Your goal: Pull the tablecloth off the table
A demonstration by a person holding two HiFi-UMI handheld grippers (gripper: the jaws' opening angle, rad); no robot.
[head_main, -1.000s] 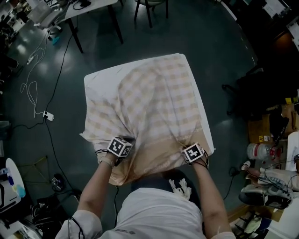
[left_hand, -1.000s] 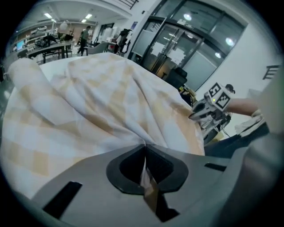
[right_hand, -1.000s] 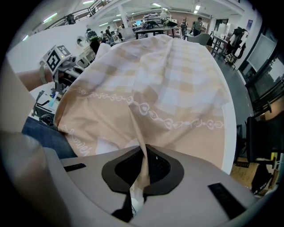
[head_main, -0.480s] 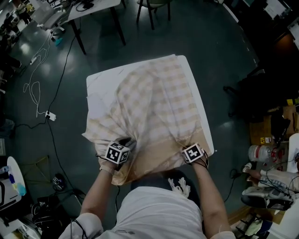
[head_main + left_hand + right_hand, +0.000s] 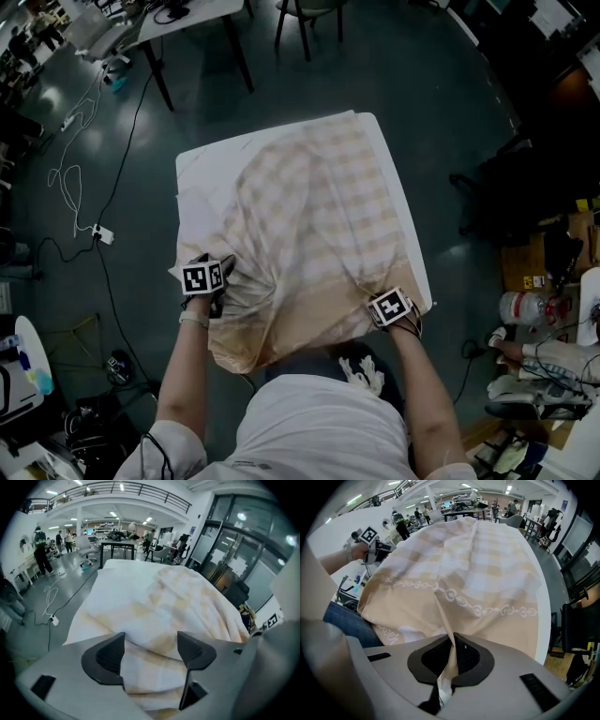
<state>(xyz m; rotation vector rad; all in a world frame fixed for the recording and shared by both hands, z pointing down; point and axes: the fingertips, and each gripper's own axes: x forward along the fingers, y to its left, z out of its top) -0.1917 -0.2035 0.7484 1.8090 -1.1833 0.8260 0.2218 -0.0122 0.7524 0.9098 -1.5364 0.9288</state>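
Note:
The beige checked tablecloth [image 5: 309, 225] lies rumpled and dragged toward me over the white table [image 5: 202, 169], whose far-left corner is bare. My left gripper [image 5: 212, 270] stands at the cloth's near-left edge. In the left gripper view its jaws [image 5: 151, 645] are opening wide, with a fold of tablecloth [image 5: 187, 602] lying loose between them and neither pad pressing on it. My right gripper [image 5: 382, 300] is shut on the cloth's near-right hem. The right gripper view shows a ridge of tablecloth [image 5: 473, 564] pinched in that gripper [image 5: 453, 641].
A dark floor surrounds the table. Loose cables [image 5: 70, 178] run along the left. Another table [image 5: 178, 19] and a chair [image 5: 305, 14] stand beyond the far edge. Boxes and a bottle [image 5: 520, 305] crowd the right side. People stand far off in the hall.
My left gripper has let go of the cloth, opened, and shifted left and slightly away from me. The cloth's left edge has slackened. The right gripper has kept its grip in place.

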